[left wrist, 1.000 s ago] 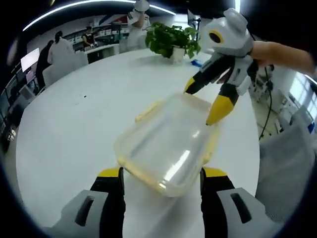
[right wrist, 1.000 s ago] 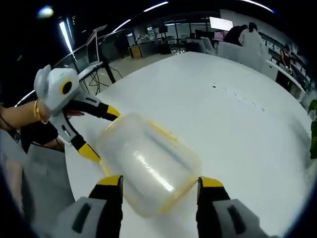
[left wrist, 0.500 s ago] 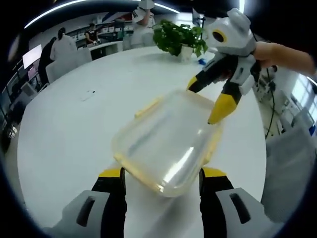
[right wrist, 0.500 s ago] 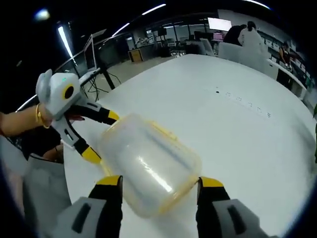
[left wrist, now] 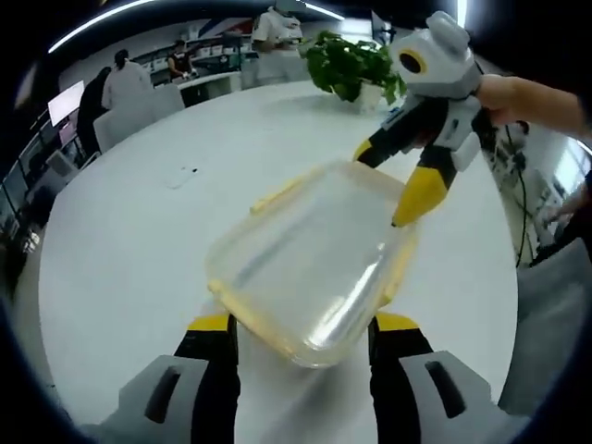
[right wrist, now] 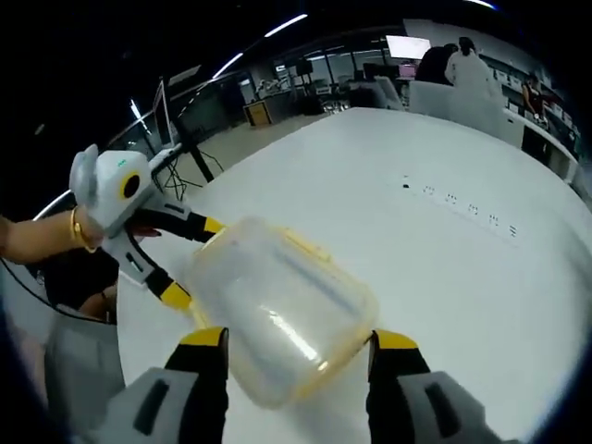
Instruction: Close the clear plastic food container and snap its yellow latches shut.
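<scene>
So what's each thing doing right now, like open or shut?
Container: lying on the white table, clear lid on top.
Yellow latches: cannot tell whether snapped.
Left hand-held gripper: open, jaws at one end of the container.
Right hand-held gripper: open, jaws at the opposite end.
Potted plant: upright at the far edge.

The clear plastic food container (right wrist: 282, 319) with yellow latches (right wrist: 306, 244) sits on the white table (right wrist: 444, 250), between the right tool's (right wrist: 298, 347) spread jaws. The left tool (right wrist: 185, 264), held by a hand (right wrist: 42, 236), straddles its far end.
</scene>
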The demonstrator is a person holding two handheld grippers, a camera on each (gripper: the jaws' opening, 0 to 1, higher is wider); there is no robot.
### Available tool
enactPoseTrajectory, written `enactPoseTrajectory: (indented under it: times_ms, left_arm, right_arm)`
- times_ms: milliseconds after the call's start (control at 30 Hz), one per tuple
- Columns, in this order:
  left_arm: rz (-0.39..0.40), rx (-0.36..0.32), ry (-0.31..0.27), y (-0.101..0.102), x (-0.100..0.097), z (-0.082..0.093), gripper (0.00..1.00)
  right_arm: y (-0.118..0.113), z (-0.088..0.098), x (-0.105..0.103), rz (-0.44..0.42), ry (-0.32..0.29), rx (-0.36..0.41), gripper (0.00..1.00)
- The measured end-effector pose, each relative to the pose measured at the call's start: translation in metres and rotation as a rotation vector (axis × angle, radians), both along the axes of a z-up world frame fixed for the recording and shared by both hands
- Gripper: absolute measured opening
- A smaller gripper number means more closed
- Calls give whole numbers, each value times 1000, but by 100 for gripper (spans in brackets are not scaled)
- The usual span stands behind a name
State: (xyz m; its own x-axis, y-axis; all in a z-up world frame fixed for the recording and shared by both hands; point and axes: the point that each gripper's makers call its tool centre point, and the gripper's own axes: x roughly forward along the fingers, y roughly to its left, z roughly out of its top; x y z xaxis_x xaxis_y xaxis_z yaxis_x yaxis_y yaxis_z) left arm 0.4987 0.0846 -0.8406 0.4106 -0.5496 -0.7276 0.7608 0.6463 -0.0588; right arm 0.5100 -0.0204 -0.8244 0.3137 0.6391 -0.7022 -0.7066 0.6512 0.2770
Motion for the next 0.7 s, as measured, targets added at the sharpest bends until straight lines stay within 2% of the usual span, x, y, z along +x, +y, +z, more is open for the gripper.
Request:
enactPoseTrajectory:
  times_ms: [167, 333, 533, 700]
  left_arm:
    - [34, -12, -5, 1, 11, 1, 52]
    - [46, -11, -2, 1, 11, 1, 52]
    - [64, -33, 23, 1, 10, -2, 51]
    - [59, -19, 24, 7, 1, 0, 59]
  right_arm:
    - [0, 0, 10, 0, 5, -5, 60]
    - [0, 0, 12, 8, -1, 4, 60]
    - [0, 1, 12, -22, -1, -9, 59]
    - [-11, 7, 16, -72, -61, -32, 59]
